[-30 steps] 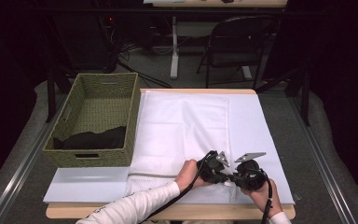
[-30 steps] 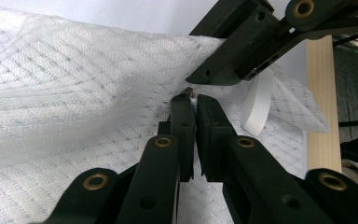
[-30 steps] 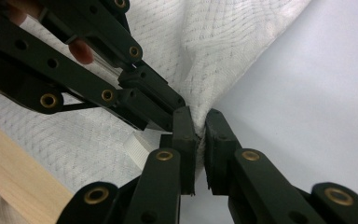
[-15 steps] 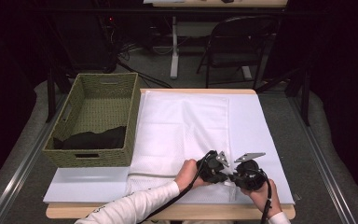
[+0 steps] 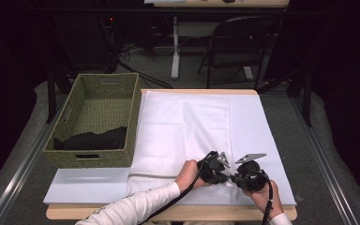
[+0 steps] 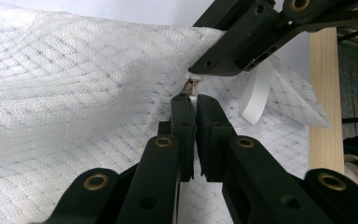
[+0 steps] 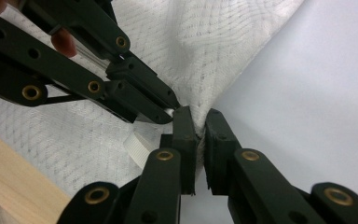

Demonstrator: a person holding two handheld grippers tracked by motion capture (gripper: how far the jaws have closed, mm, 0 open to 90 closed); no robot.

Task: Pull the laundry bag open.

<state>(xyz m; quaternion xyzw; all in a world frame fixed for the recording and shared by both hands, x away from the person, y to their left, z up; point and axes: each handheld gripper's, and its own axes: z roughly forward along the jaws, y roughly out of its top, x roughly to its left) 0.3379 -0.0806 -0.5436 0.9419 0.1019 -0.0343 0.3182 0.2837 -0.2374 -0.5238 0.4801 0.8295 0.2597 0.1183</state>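
Both grippers sit at lower centre-right of the high view, left gripper (image 5: 214,169) and right gripper (image 5: 249,176) tip to tip, each clenched on the white mesh laundry bag (image 5: 183,136): in the left gripper view the jaws pinch the fabric by a small metal zipper pull (image 6: 190,85) and a white strap loop (image 6: 256,93), and in the right gripper view the right gripper (image 7: 197,125) pinches a fold of mesh at centre. Bag lies flat on the white table cover (image 5: 258,126), mid-frame. Green woven basket (image 5: 96,119) at left holds a dark cloth (image 5: 93,138).
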